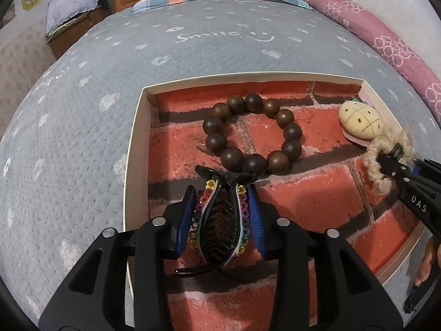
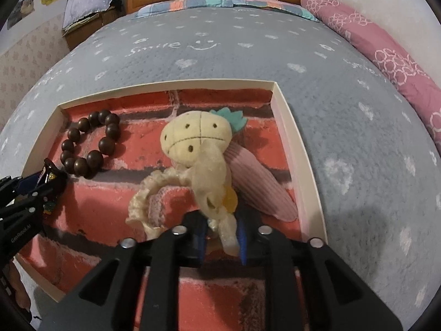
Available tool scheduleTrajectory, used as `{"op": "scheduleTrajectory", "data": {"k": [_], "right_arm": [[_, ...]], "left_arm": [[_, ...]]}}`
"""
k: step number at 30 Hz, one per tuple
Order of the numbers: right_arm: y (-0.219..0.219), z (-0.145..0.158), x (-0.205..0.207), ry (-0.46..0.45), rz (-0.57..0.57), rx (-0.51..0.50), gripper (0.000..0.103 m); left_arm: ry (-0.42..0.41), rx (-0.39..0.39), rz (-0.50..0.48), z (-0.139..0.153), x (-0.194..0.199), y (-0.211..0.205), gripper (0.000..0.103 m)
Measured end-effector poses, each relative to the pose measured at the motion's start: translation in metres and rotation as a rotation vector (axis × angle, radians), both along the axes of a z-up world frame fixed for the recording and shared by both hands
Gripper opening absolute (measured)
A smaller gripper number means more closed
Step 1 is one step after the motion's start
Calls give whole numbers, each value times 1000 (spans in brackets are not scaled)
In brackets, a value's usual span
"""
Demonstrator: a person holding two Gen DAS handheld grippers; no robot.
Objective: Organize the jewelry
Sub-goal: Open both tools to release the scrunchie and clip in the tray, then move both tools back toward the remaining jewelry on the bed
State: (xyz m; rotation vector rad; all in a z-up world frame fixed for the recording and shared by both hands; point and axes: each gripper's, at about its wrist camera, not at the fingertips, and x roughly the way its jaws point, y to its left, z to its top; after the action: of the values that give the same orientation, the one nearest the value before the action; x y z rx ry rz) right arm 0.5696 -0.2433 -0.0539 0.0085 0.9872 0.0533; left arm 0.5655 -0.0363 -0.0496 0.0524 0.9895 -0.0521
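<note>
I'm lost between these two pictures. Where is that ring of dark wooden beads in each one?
Left wrist view: the bead bracelet lies in the middle of the picture, just beyond the hair claw held by the left gripper.
Right wrist view: the bead bracelet lies at the far left, in the box's back corner.
Shared landmark: the white-walled box with its brick-patterned floor.

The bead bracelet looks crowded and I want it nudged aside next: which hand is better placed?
Left. The left tool, shut on the hair claw, sits right beside the bead bracelet; the right tool holds the scrunchie farther away.
</note>
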Motion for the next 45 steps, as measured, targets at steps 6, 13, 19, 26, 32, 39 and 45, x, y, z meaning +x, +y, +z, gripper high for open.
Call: {"op": "scheduleTrajectory", "data": {"k": [6,13,19,26,32,39,45], "right_arm": [[-7,11,-15,1,4,3,57],[-18,37,-53,-51,12,9,75],[-18,50,-89,-79,-1,-14,82],[-15,67,-129,-107,-21,7,83],[-2,81,-166,-147,-16,-6,87],[10,85,-207,-167,-25,-8,87],[22,83,-238,-180,-21,-6,87]], "left_arm": [[-48,-2,-27,24,-20,-4,68],[-152,2,-41,76,-72,14,92],[-202,53,-38,111,-124,48,98],[-237,74,11,135,-173,91,98],[-221,37,62,132,-201,121,98],[-192,7,101,111,-237,142,98],[-176,4,125,94,-264,159,98]]}}
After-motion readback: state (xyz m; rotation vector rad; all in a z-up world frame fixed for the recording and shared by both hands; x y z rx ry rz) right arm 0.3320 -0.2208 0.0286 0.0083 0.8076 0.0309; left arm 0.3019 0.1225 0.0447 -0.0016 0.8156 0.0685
